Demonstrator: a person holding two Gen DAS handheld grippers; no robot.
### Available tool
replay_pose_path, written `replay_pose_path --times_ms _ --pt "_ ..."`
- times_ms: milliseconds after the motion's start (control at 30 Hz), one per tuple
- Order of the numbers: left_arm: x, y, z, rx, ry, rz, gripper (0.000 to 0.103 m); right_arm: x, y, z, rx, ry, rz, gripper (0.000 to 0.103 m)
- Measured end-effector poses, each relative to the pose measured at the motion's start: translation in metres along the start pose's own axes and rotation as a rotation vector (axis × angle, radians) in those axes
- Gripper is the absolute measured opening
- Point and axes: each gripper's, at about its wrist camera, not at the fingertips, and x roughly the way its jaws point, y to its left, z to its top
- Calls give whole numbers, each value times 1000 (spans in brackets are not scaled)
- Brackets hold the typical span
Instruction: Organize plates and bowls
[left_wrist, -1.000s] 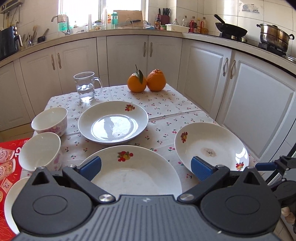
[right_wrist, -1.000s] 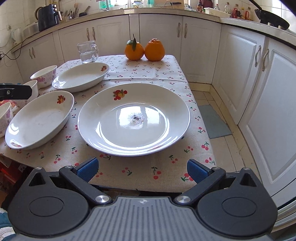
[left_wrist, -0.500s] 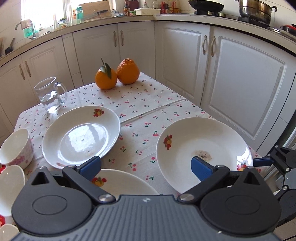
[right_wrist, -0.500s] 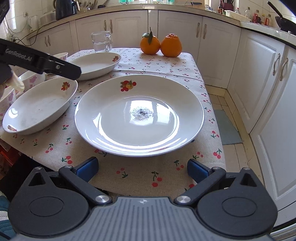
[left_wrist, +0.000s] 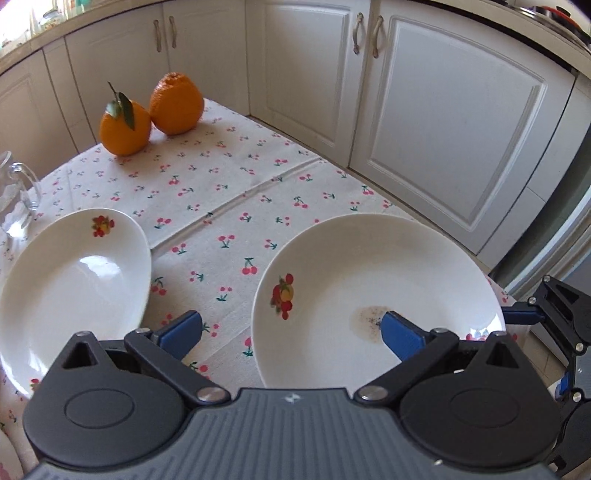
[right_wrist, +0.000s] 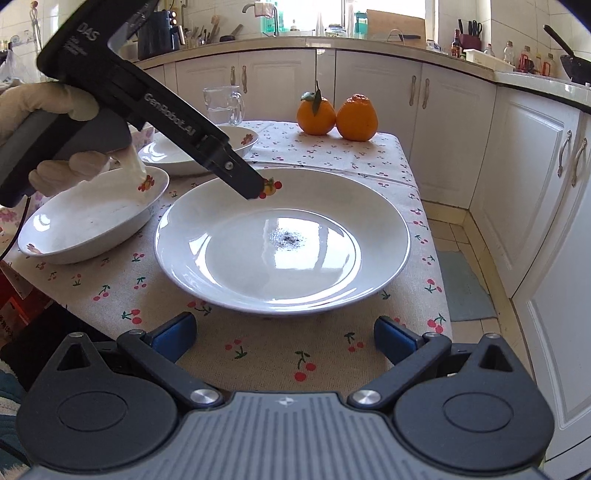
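A large white plate (right_wrist: 284, 251) with a fruit print and a dark stain lies at the table's near right corner. My left gripper (left_wrist: 291, 332) is open and straddles this plate's (left_wrist: 369, 288) left rim, with one finger over the cloth and one over the inside. From the right wrist view the left gripper (right_wrist: 255, 190) hangs just above the far-left rim, held by a gloved hand (right_wrist: 55, 107). My right gripper (right_wrist: 284, 334) is open and empty, just short of the plate's near rim. Two more white plates (right_wrist: 88, 218) (right_wrist: 199, 155) lie to the left.
Two oranges (right_wrist: 316, 114) (right_wrist: 356, 118) and a glass mug (right_wrist: 221, 105) stand at the table's far end. The cherry-print tablecloth (left_wrist: 229, 192) covers the table. White cabinets (left_wrist: 443, 122) run close along the right side. One of my right gripper's fingertips (left_wrist: 521, 316) shows beside the plate.
My left gripper has swung right, away from the left-hand plates, and come down over the stained plate's rim. The right gripper has edged closer to that plate and stays open.
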Motion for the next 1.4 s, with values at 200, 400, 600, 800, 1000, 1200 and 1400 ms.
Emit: replay_pose_path --times_ms 200,400,600,800,1000,1200,1400 --pt "24 4 10 9 71 -97 102 2 -2 -1 -20 -34 32 103" --pt "35 9 18 13 105 -140 102 3 -4 -3 -35 -48 47 103" --pt "43 13 24 11 132 -178 100 4 -6 0 -40 -36 51 103" --pt "44 12 29 47 147 -195 94 3 -7 -2 -53 -45 68 103" --pt "44 8 34 93 162 -204 77 2 -8 -1 -62 -40 80 103" --pt "45 8 37 105 186 -213 70 0 -8 1 -71 -34 87 97" --pt "45 9 38 120 198 -214 66 0 -9 7 -62 -13 84 93"
